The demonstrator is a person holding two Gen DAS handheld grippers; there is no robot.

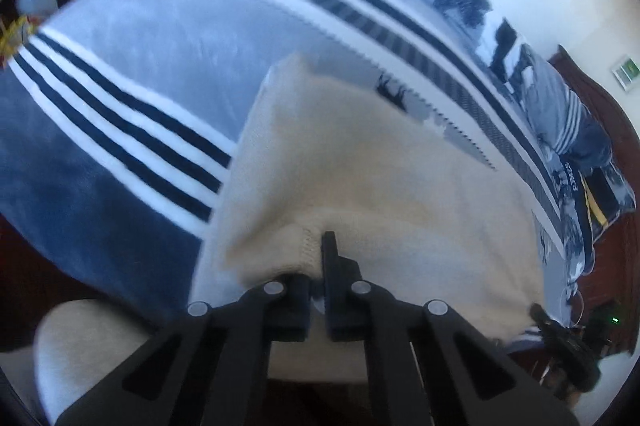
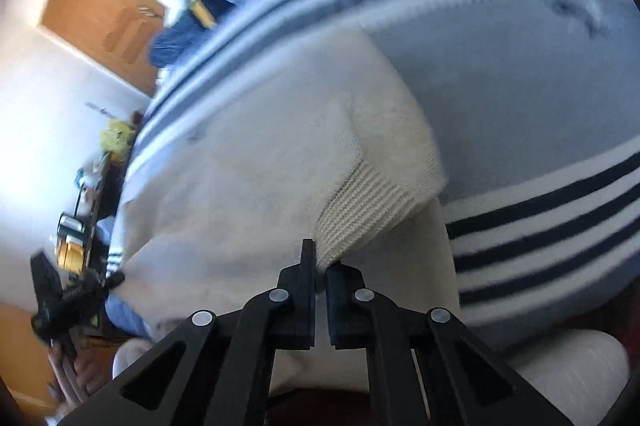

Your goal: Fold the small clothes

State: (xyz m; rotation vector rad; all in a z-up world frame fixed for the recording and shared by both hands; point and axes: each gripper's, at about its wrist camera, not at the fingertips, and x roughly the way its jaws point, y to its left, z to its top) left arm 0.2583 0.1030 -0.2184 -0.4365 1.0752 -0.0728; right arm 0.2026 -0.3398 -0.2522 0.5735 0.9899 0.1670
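**Fold under way, corners pinched, not finished**

Bed blanket (image 1: pixel 132 38): big plush fleece, grey-blue w/ navy and white stripes, fills most of both views. On it lies the cream sweater (image 1: pixel 360 178), soft fuzzy knit, partly doubled over; its folded flap shows a ribbed band (image 2: pixel 368 202) in right wrist view. Judging by that, one fold is made, more left, prob. a final halving and squaring. Left gripper (image 1: pixel 318 246) is clamped on a knit edge, lifting it. Right gripper (image 2: pixel 318 258) is closed too, pinching the ribbed hem's corner.
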